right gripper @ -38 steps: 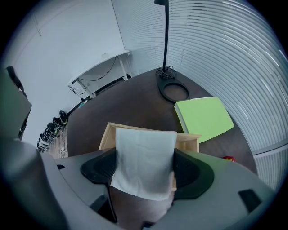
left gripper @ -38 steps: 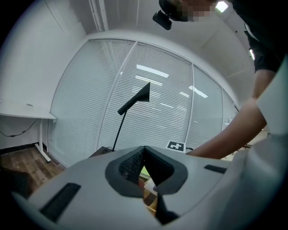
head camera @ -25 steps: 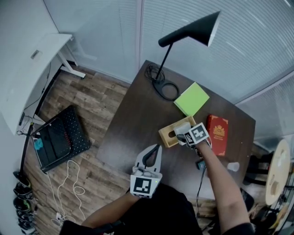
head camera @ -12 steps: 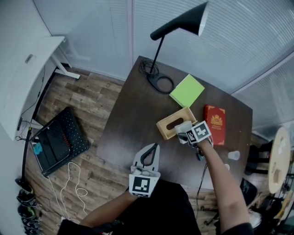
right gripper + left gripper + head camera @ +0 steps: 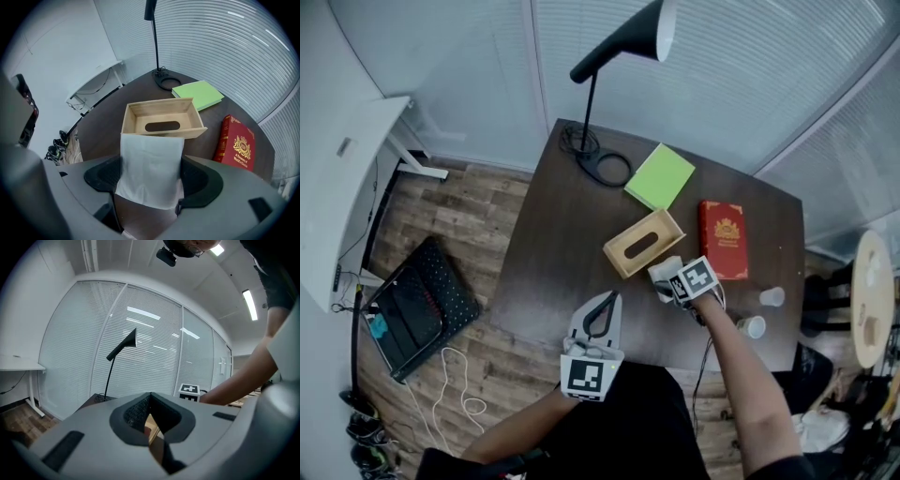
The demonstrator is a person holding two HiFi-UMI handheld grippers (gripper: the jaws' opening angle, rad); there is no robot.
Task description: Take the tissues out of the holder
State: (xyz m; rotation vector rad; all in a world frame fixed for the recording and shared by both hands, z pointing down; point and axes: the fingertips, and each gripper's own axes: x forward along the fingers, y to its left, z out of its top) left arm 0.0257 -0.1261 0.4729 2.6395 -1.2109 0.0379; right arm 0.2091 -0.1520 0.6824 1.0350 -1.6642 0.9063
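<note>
The wooden tissue holder [image 5: 643,242] lies on its side on the dark table [image 5: 553,253], its open side facing me; in the right gripper view the holder [image 5: 161,123] is hollow, with an oval slot in its back wall. My right gripper [image 5: 667,278] sits just in front of that opening, shut on a white tissue pack [image 5: 150,168] that stands clear of the box. My right gripper [image 5: 151,174] holds the pack by its two sides. My left gripper [image 5: 602,314] hovers at the table's near edge, shut, with nothing in it; its tips [image 5: 150,395] meet.
A red book [image 5: 722,239] lies right of the holder and a green notebook [image 5: 660,175] behind it. A black desk lamp [image 5: 600,169] stands at the far left corner. Two small cups [image 5: 772,296] [image 5: 752,326] sit near the right edge. A cable runs along my right arm.
My right gripper has drawn back from the holder's opening toward me, bringing the tissue pack fully out. The left gripper has stayed put. The head view has shifted.
</note>
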